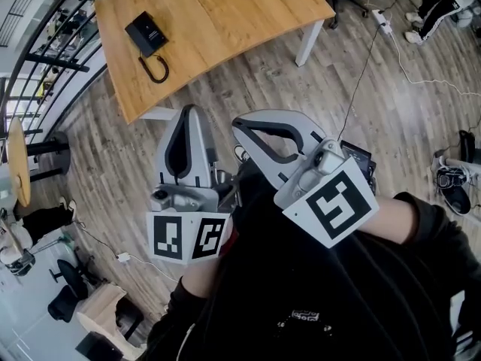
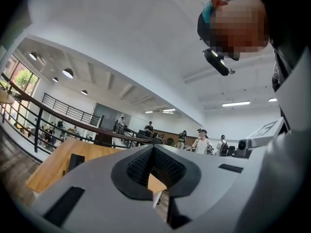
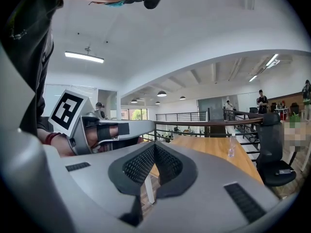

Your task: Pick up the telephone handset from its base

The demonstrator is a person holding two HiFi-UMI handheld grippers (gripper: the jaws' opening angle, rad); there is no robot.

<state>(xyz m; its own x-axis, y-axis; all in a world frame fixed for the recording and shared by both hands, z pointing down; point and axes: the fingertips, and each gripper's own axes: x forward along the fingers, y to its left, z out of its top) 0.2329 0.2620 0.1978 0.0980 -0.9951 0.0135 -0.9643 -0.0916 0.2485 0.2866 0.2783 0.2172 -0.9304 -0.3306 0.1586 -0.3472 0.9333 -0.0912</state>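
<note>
The black telephone lies on the left part of a wooden table, with its dark cord looping towards the near edge. I cannot make out the handset apart from the base. In the left gripper view the telephone is a small dark box on the table top. Both grippers are held close to the person's body over the wood floor, short of the table. The left gripper is shut and empty. The right gripper beside it also has its jaws together with nothing in them.
The table has white legs. A black railing runs along the left. A cable and power strip cross the floor at the right, near a shoe. A clear bottle stands on the table and an office chair is beside it.
</note>
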